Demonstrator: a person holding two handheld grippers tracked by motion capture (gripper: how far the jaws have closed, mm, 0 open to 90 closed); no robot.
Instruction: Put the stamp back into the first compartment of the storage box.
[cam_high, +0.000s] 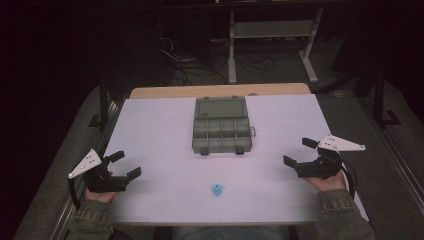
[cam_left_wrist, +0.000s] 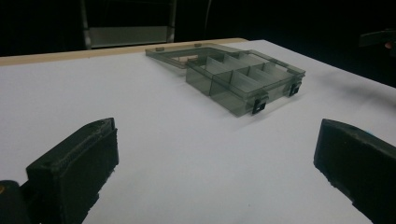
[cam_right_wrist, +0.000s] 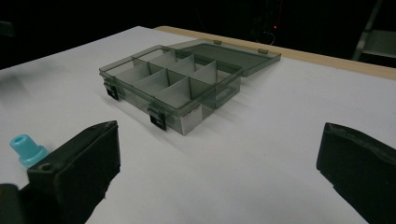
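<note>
Evidently nothing has been picked up yet. The left gripper (cam_high: 121, 165) and the right gripper (cam_high: 296, 151) hover low over the white table (cam_high: 160, 130) at its two near corners, each with its jaws spread wide and holding nothing. Between them, near the front edge, stands a small blue plastic cap (cam_high: 217, 190), well apart from both. Farther back at the middle lies a smoky-grey compartment box (cam_high: 221, 132), its lid (cam_high: 220, 107) folded flat behind it and its cells apparently bare. I'd judge this the starting pose: next, one gripper must swing inward, straddle the cap and close gently, since it looks light and liable to tip.
</note>
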